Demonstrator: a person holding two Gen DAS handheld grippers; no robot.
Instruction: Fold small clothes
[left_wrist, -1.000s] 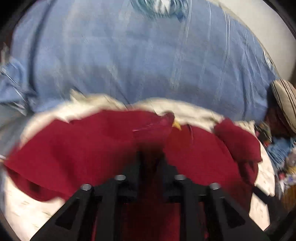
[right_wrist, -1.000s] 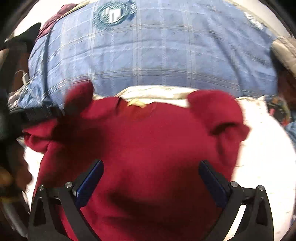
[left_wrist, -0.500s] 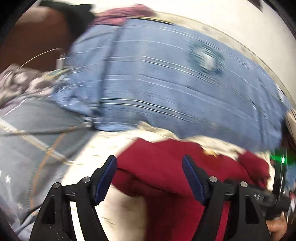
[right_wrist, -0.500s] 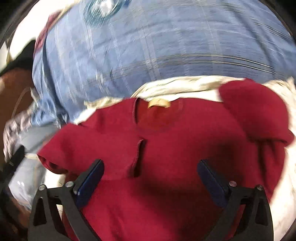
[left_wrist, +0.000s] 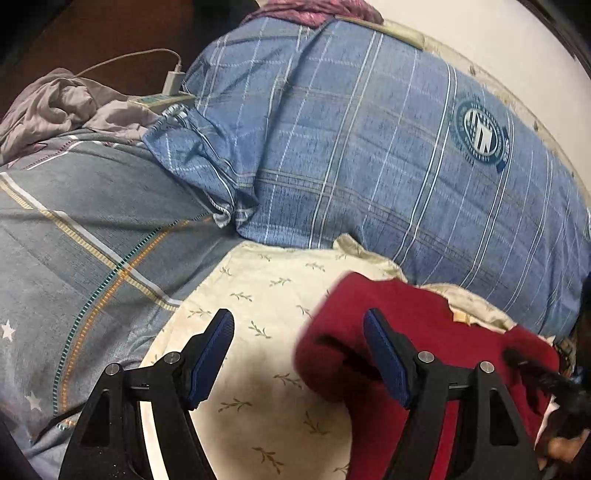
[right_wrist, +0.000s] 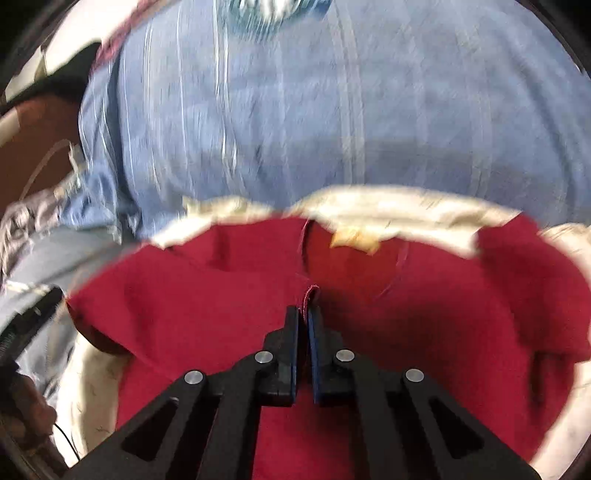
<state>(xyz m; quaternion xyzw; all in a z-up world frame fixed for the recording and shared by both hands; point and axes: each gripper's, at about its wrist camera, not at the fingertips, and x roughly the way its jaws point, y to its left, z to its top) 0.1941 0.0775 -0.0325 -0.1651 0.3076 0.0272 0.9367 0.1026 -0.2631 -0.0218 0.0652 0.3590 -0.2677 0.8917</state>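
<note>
Red shirt (right_wrist: 229, 310) on cream leaf-print sheet (left_wrist: 266, 295), R gripper (right_wrist: 305, 321) fingers just closed, pinching shirt fold, L gripper (left_wrist: 299, 354) fingers apart, empty, at shirt's edge.

Left gripper (left_wrist: 297, 326) agape — red garment (left_wrist: 406, 332) beside it

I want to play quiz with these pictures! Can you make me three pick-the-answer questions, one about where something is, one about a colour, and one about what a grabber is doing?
1. What does the red top lie on?
A. a cream leaf-print cloth
B. a wooden floor
C. a metal tray

2. What colour is the big checked pillow behind it?
A. green
B. blue
C. yellow

3. How is the right gripper?
A. wide open
B. out of sight
C. shut on the red top

Answers:
1 A: the cream leaf-print cloth shows all around the top.
2 B: its fabric is blue with pale lines.
3 C: its jaws have just closed, pinching a red fold.
</note>
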